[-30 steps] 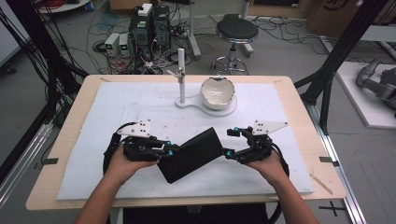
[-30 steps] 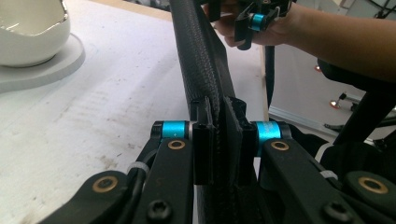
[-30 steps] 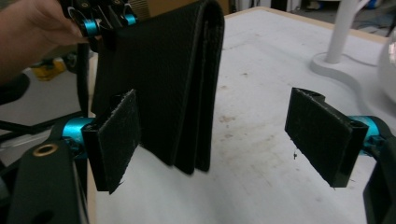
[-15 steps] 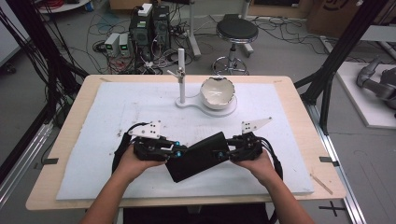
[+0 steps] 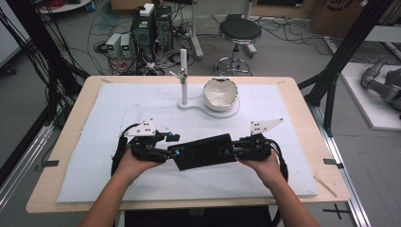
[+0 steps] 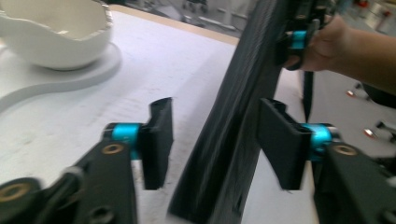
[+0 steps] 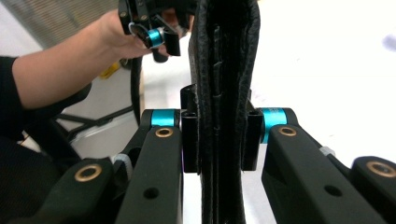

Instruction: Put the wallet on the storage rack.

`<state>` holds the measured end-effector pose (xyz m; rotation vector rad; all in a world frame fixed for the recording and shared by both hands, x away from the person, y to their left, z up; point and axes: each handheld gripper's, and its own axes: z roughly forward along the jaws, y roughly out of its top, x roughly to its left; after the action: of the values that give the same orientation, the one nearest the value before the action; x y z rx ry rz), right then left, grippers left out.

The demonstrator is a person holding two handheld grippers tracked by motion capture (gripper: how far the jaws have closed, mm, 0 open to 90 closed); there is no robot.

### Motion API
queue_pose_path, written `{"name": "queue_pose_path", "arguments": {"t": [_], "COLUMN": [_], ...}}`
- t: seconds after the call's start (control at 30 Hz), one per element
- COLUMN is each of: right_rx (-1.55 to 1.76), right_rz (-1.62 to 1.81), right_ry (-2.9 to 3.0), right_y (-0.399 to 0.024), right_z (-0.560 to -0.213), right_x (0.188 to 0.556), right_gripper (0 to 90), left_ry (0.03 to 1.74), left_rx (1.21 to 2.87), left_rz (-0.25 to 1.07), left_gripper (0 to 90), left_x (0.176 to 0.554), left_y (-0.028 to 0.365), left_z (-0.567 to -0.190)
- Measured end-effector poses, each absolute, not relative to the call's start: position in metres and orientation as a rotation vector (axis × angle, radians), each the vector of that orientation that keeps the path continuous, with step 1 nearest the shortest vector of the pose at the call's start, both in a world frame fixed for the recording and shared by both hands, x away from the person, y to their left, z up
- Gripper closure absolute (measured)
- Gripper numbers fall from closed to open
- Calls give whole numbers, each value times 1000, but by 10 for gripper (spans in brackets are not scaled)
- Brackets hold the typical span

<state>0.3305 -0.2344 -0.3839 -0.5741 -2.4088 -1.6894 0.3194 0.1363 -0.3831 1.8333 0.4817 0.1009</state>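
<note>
A black leather wallet (image 5: 203, 151) is held edge-up just above the white mat, nearly level between both hands. My right gripper (image 5: 228, 152) is shut on its right end; in the right gripper view the jaws of the right gripper (image 7: 219, 135) press both sides of the wallet (image 7: 224, 46). My left gripper (image 5: 171, 147) is at the wallet's left end. In the left gripper view this left gripper (image 6: 219, 140) stands open, with the wallet (image 6: 233, 116) passing between its spread jaws, closer to the right one.
A white eggshell-shaped bowl (image 5: 220, 93) sits on a white base plate (image 5: 198, 106) with an upright post (image 5: 183, 75) at the back middle of the mat. The bowl (image 6: 56, 32) lies ahead to the left in the left gripper view. The wooden table edge (image 5: 189, 204) runs close behind the hands.
The wallet has turned from a diagonal tilt to nearly level and shifted right. The right gripper came in and shut on its right end. The left hand followed rightward.
</note>
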Motion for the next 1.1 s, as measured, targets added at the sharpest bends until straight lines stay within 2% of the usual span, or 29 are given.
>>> {"name": "queue_pose_path", "arguments": {"t": [0.1, 0.3, 0.5, 0.73, 1.1], "right_rx": [-606, -705, -800, -881, -981], "right_rz": [-1710, -1767, -1828, -1842, -1798], "right_ry": [-2433, -2496, -2505, -2576, -2734], "right_y": [-245, -270, -291, -304, -310], "right_z": [-379, -364, -353, -327, -270], "right_x": [330, 329, 330, 339, 372], "right_gripper": [767, 766, 766, 765, 763], "left_ry": [529, 641, 720, 749, 767], "left_rx": [1816, 1760, 1753, 1777, 1769], "left_rz": [145, 201, 250, 283, 293], "left_gripper": [354, 335, 258, 192, 175], "left_x": [320, 324, 325, 323, 323], "left_y": [145, 172, 197, 206, 207], "left_z": [-384, -387, -389, -394, -398]}}
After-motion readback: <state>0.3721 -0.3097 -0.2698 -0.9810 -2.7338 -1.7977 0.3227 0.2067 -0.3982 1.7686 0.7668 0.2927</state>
